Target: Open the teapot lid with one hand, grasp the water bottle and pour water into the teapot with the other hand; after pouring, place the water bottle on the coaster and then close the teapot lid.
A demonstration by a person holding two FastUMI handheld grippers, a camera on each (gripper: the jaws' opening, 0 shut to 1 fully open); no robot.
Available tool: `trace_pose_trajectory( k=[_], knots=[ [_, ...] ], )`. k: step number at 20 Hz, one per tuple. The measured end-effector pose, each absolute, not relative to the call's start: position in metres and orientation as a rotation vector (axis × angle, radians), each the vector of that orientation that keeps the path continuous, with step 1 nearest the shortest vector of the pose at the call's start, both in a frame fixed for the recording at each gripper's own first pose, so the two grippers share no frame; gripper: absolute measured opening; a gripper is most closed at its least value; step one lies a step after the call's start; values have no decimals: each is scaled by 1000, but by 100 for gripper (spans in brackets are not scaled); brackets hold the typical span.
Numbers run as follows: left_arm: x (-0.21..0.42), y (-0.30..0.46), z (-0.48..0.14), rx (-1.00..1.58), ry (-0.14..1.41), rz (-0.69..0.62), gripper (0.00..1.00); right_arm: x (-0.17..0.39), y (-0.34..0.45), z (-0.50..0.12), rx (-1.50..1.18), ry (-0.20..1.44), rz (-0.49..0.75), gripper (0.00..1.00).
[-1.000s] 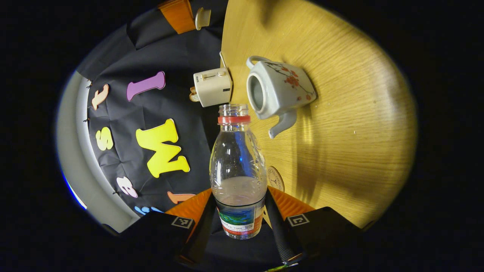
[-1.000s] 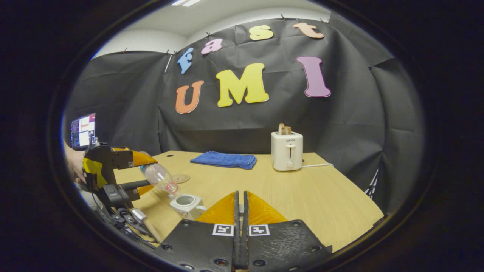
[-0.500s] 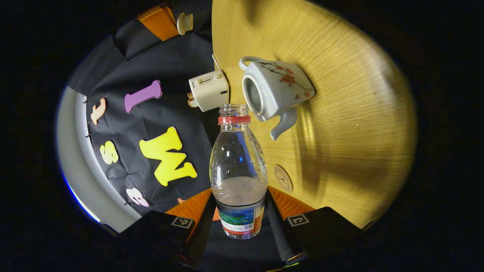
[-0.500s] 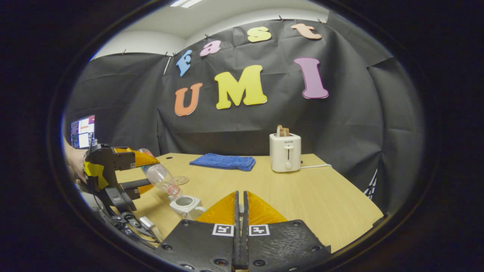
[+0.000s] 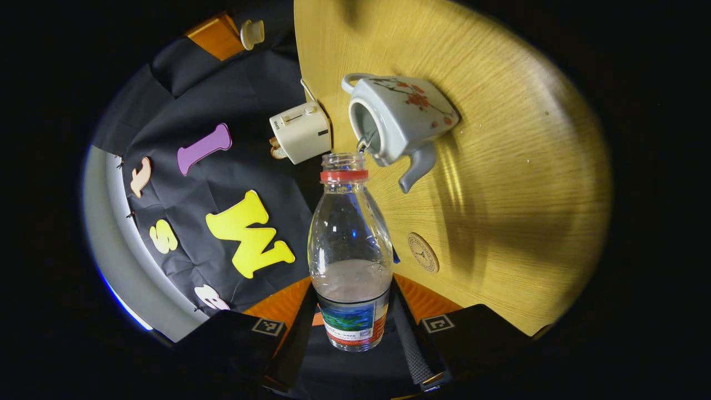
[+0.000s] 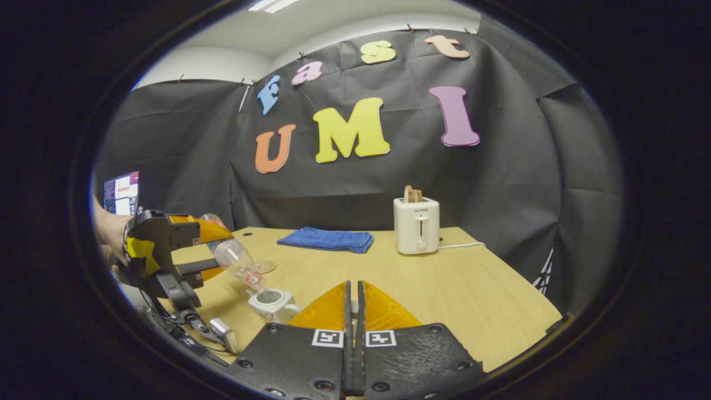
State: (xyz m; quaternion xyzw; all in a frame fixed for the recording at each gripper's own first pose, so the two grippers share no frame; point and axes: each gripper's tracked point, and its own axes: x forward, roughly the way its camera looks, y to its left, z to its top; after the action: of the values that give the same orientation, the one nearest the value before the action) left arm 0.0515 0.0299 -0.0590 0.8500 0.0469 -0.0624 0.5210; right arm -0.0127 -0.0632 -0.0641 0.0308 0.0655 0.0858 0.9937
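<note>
Black cloth wall (image 6: 183, 166) behind a wooden table (image 6: 472, 289), white ceiling (image 6: 311, 22) above.

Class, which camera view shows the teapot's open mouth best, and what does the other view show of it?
The left gripper view: the teapot is large there, its mouth faces the camera, and the bottle neck sits at its rim. In the right gripper view the teapot is small and partly behind the right gripper.

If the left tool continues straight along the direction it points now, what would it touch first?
Most likely the teapot. The left tool grips the water bottle, whose mouth sits just before the teapot's open top, so the bottle would meet that rim first. Exact depth is unclear.
</note>
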Motion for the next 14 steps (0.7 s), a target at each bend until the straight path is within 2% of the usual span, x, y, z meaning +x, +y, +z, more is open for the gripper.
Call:
trace_pose_trajectory(
  k=[9,10,11,14],
  knots=[
    [50,21,-52,2122,72,-120,75,-14,-67,-67,76,133,175,0],
    [50,21,-49,2127,76,-118,79,-14,-67,-68,79,132,174,0],
    [53,22,-46,2130,78,-118,75,-14,-68,-67,80,133,173,0],
    [57,22,-44,2136,94,-120,75,-15,-71,-68,81,129,168,0]
  ],
)
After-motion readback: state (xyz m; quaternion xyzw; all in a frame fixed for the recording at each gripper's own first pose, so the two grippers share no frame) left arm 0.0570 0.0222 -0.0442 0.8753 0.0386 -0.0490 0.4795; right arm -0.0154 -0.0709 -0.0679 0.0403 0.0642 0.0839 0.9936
